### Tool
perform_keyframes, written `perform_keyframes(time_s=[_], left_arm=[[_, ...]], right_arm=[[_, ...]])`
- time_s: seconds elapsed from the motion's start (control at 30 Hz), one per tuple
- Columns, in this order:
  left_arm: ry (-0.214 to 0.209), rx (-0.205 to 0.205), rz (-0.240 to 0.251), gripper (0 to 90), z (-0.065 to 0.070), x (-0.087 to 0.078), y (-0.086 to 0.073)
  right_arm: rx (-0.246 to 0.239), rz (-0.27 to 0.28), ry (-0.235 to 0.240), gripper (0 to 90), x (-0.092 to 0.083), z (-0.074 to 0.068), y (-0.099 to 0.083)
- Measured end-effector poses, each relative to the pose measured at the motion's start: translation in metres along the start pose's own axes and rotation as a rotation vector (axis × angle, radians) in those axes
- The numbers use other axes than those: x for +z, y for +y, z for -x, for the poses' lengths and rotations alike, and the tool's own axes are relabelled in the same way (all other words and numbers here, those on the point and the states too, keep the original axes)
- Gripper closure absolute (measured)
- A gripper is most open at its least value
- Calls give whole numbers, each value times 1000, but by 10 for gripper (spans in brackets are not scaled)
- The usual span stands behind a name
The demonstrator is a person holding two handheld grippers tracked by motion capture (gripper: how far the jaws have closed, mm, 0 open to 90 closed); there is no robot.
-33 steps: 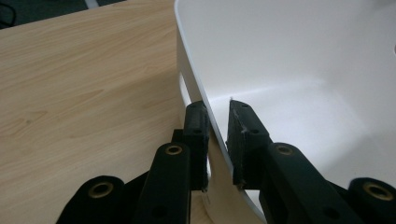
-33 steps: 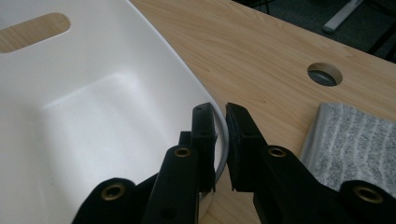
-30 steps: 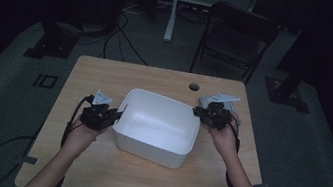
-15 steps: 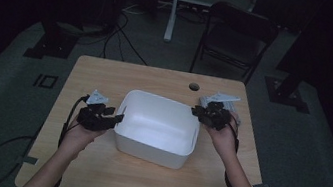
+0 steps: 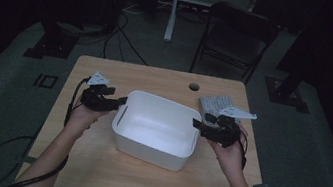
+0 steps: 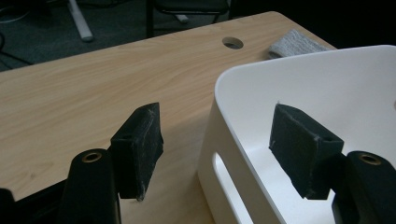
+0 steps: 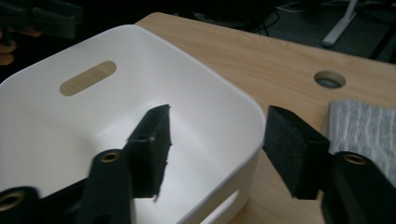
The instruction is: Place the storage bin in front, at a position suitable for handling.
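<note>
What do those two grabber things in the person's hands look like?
Both are black. The left gripper and the right gripper each carry a pale grey three-cornered plate on top. Each has two flat, blocky black fingers with fuzzy-looking pads and a round metal-ringed hole lower down. A black cable trails from the left one. No sleeves reach the forearms.

A: What sits on the table?
B: A white bin at its middle, a grey cloth near the far right corner.
A: And the hands?
B: The left hand-held gripper at the bin's left rim, the right hand-held gripper at its right rim; both sets of jaws have just been opening.
</note>
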State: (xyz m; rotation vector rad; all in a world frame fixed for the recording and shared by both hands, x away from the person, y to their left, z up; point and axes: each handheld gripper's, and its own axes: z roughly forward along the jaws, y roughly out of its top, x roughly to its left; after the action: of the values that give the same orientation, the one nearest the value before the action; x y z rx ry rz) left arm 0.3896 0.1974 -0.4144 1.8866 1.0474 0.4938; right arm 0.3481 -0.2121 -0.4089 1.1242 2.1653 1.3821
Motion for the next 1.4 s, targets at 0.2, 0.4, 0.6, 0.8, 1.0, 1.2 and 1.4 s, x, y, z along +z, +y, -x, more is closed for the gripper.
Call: perform_keyframes(time_s=[0.2,0.4,0.6,0.8,1.0,1.2,1.4], left_arm=[[-4,22,-19,425,-3,20,3],[-8,35,-80,527,-2,40,3],[-13,54,-75,673,2,46,6],[3,67,-70,771,6,43,5],[13,55,-50,768,6,35,-2],[23,59,-54,753,9,24,-8],[19,33,-50,745,11,16,-13]], right_arm=[[53,-7,-4,375,0,-2,-14],[78,-19,9,385,6,-2,-24],[52,-50,-31,466,11,-6,-27],[43,-64,-37,575,11,-3,-27],[29,-75,-50,637,14,-3,-22],[43,-75,-35,699,19,3,-15],[24,-79,-53,709,25,4,-12]])
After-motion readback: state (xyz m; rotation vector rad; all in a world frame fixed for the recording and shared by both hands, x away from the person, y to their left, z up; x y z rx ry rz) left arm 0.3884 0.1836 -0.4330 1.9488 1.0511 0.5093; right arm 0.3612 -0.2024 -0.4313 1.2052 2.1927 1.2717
